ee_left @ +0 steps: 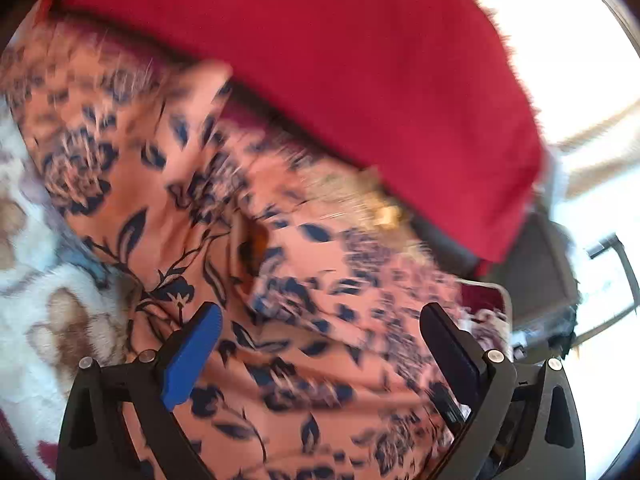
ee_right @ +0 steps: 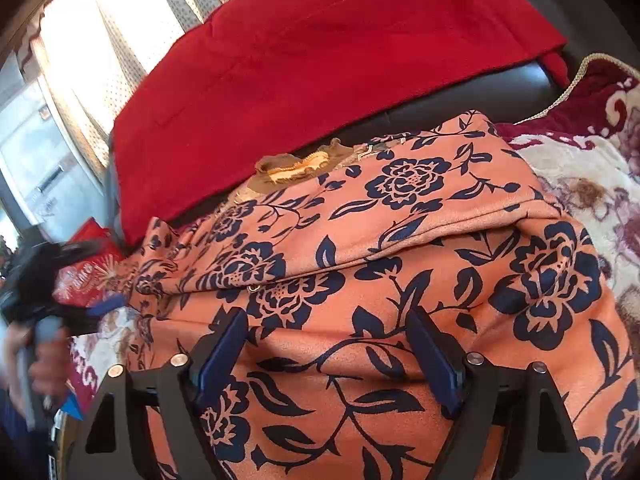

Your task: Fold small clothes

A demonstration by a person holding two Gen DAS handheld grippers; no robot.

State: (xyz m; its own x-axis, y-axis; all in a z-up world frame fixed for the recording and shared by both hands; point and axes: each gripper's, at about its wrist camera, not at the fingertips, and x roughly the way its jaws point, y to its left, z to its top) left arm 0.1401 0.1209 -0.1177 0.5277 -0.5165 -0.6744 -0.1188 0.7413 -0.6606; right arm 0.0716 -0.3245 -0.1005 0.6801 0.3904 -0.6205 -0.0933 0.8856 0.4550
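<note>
From the left wrist we see our left gripper (ee_left: 320, 332), jaws apart, above the blurred orange floral garment (ee_left: 280, 240) below a red cloth (ee_left: 340, 60); from the right wrist, our right gripper (ee_right: 330, 332) hangs jaws apart over that garment (ee_right: 400, 240), folded over itself

Both wrist views close, angled down, sharing floral garment (ee_left: 280, 240).

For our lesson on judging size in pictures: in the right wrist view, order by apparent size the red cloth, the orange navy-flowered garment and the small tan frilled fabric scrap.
1. Orange navy-flowered garment, though nearest the camera.
2. Red cloth.
3. Tan frilled fabric scrap.
</note>
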